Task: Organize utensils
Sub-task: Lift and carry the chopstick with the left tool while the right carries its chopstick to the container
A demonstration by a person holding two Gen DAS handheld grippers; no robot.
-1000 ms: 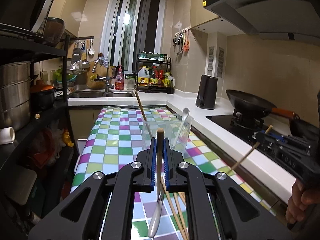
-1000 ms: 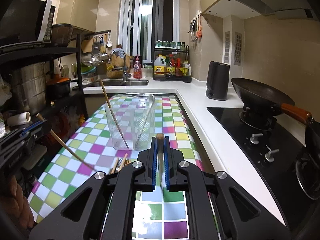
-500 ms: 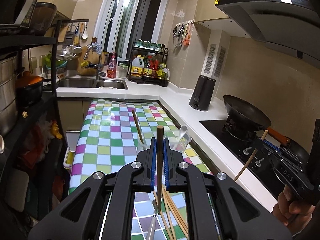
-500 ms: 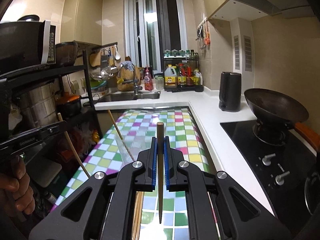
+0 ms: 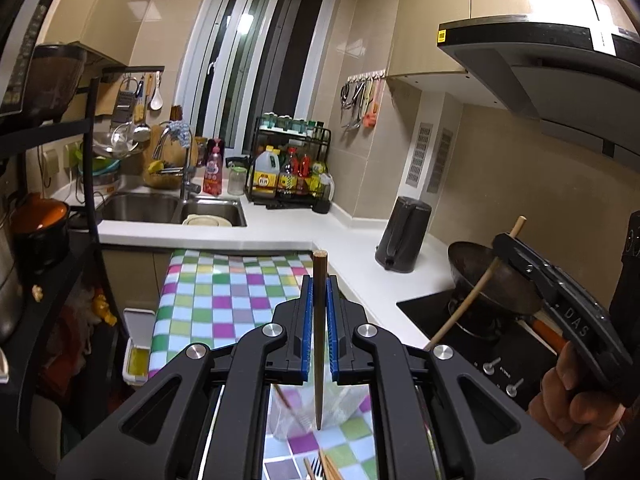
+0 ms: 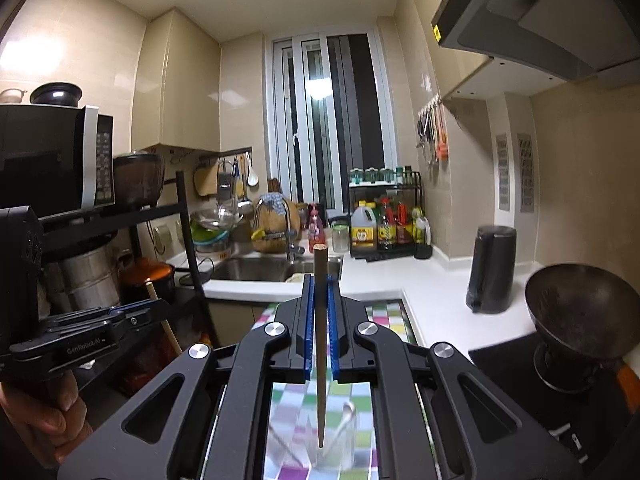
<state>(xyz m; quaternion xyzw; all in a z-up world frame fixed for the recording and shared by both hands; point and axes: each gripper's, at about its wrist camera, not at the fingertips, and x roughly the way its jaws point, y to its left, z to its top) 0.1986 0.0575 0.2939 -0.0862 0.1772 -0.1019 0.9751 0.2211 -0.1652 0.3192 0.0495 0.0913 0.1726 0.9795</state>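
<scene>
A: Nearest first: what does each hand carry?

B: The left gripper (image 5: pixel 319 316) has its jaws closed tight on a dark chopstick (image 5: pixel 319 340), held upright with the tip pointing down. The right gripper (image 6: pixel 320 320) is clamped the same way on a second chopstick (image 6: pixel 320 344).

A: And the target?

B: Just below both tips stands a clear cup (image 5: pixel 308 408) on the checked tabletop (image 5: pixel 224 296), already holding a chopstick and a spoon (image 6: pixel 342 420). More chopsticks and a fork (image 5: pixel 318 468) lie loose in front of it.

A: How would you do the drop well?

B: I'd centre one tip over the cup mouth, lower it past the rim, and only then ease the jaws apart. One hand at a time, I think, so the two sticks don't clash. A light cup like that could tip if knocked.

A: Any writing?

B: "GenRobot.AI" on the left gripper's side, "DAS" on the right one's. Farther back, the oil jug (image 6: pixel 363 230) by the sink has a label too small to read.
</scene>
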